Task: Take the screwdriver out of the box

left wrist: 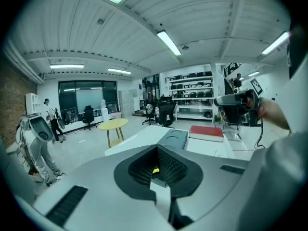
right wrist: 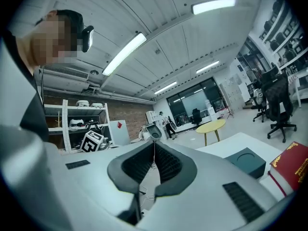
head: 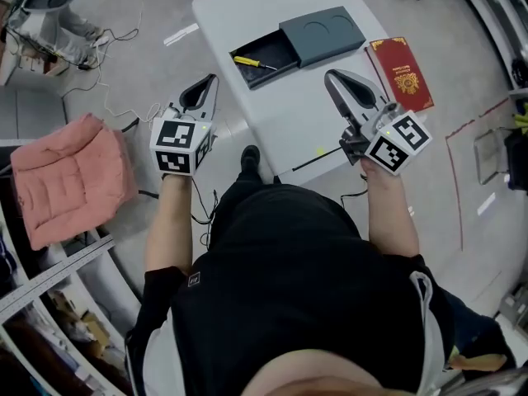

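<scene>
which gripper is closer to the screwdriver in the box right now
Left. The left gripper hangs just off the table, left of the screwdriver; the right gripper is over the table, farther to its right.

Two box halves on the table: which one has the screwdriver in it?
The black tray, left of the pair in the head view: the yellow-handled screwdriver lies inside. The grey half beside it shows only a round recess.
</scene>
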The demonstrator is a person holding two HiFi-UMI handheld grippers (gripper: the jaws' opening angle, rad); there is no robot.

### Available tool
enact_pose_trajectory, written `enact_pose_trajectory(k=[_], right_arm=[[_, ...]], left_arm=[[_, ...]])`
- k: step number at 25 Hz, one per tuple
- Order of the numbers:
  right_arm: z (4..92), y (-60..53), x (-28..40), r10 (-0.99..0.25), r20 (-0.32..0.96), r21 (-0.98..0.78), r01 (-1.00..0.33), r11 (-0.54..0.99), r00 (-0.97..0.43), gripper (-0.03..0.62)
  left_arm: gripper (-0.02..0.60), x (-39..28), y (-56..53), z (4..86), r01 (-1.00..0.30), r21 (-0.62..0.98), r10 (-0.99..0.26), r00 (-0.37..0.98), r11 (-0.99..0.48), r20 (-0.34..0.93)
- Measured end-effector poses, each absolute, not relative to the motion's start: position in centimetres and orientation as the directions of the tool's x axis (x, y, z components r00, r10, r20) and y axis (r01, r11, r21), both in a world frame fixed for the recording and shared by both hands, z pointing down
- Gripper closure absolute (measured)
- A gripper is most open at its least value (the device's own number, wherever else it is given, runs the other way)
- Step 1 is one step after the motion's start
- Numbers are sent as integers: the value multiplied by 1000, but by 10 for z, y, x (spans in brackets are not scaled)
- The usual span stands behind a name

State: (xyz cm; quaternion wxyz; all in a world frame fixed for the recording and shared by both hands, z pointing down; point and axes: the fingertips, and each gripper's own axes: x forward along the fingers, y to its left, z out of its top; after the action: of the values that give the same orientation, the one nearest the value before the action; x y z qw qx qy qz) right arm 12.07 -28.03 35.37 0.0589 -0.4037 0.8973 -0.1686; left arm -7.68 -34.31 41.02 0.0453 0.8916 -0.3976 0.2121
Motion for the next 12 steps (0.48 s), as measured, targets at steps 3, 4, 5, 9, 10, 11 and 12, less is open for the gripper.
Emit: enact_pose_trajectory(k=[3,4,5,9,10,11,12], right_arm=[[363,-291,115,-759,46,-363,-719,593,-649,563],[368,-293,113,-761,55,-370,-721,586,-646,563],[372,-295,112,-762,63,-377,-722,580,-645,563],[383,-303,111,-771,89,-396,-733,553,-630,563],[385,-305,111,-776,93,-398,-738,545,-623,563],[386,-307,112,-782,97,-401,-743,536,-616,563],[388,-309,114,-788,101,-403,-749,526,-608,563]], left_arm=[[565,-69,-366,424,-678,-108,-644,618,-727,451],[565,-65,-373,427,-662,-109,-629,630,-742,457],[565,-60,-379,430,-646,-107,-613,641,-756,461],[565,-40,-398,440,-581,-90,-545,684,-809,485],[565,-36,-402,443,-564,-89,-528,692,-821,492],[565,-32,-405,447,-546,-89,-511,698,-833,501],[563,-28,-407,451,-528,-87,-493,705,-845,511]])
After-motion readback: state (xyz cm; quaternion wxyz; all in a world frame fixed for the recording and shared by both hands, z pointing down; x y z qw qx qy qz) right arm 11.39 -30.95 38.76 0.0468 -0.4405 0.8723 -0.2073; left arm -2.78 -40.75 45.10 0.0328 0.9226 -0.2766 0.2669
